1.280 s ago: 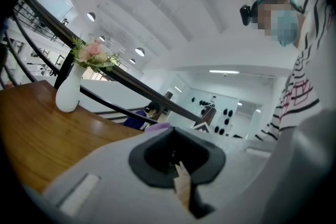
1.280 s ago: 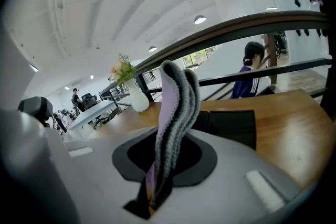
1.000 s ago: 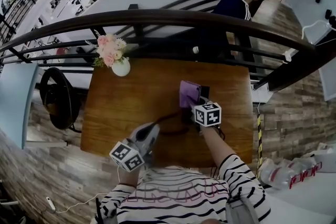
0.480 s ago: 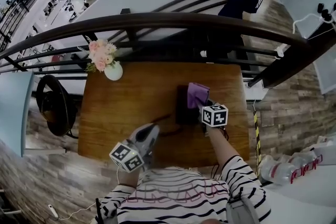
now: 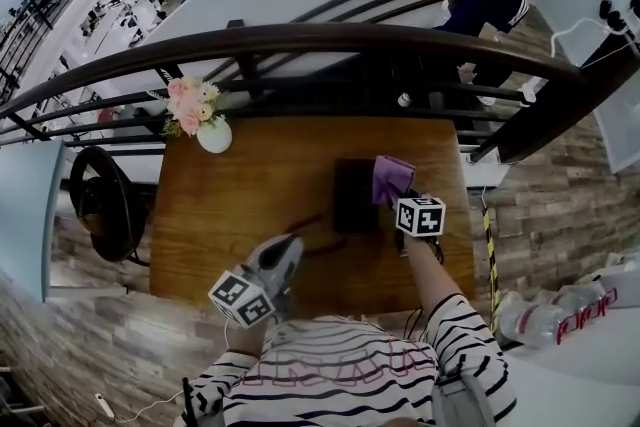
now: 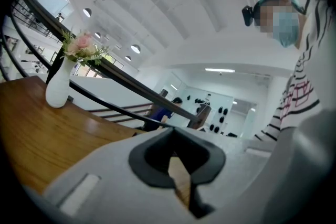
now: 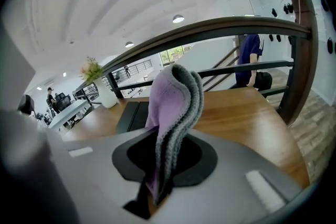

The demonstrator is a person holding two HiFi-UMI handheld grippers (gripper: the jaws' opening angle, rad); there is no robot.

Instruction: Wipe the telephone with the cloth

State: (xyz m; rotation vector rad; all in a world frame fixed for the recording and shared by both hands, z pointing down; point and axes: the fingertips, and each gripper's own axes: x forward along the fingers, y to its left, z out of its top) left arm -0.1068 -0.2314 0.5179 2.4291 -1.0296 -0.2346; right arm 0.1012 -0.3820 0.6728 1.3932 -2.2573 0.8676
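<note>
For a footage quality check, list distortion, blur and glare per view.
Head view: fisheye bows the railing into an arc, table evenly lit. Left gripper view: dark corners, lamps bright, vase clear. Right gripper view: cloth sharp, dark corners.

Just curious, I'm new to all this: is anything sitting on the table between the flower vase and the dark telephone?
Nothing: in the head view only bare wooden table lies between the flower vase and the telephone.
</note>
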